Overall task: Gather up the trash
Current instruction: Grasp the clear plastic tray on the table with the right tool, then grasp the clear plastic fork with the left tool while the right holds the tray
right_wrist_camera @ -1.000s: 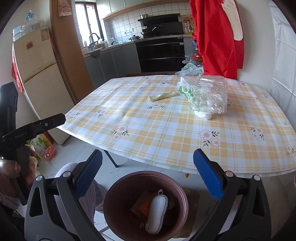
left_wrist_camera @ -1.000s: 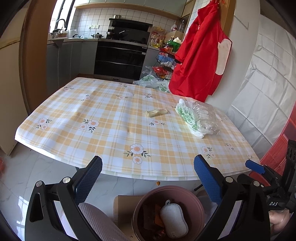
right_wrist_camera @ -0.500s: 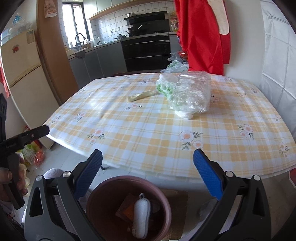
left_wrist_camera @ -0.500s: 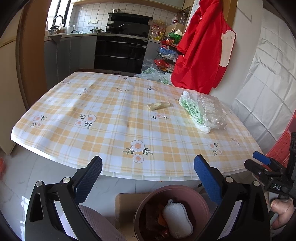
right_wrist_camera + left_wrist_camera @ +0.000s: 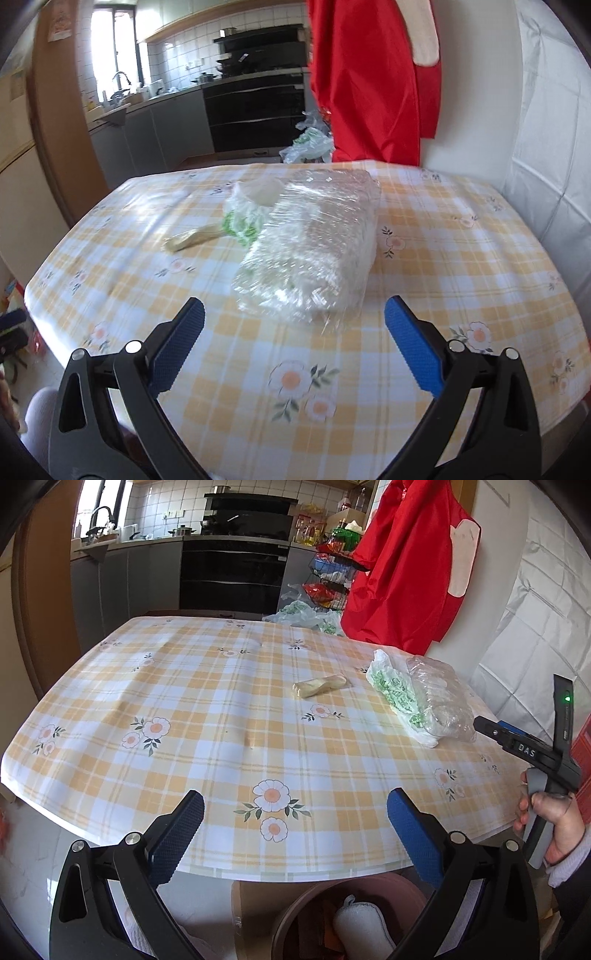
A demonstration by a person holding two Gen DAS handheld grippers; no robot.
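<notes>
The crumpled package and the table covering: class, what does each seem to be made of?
Crumpled package: probably thin clear plastic film, glossy; it is see-through, wrinkled and glinting. Table covering: likely wipeable vinyl or oilcloth, with a printed check and a smooth sheen, though coated fabric is possible.

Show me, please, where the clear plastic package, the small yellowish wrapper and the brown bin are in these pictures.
clear plastic package [image 5: 310,258], right wrist view, middle of its crinkled top.
small yellowish wrapper [image 5: 319,686], left wrist view, its middle.
brown bin [image 5: 295,908], left wrist view, left part of its rim.
</notes>
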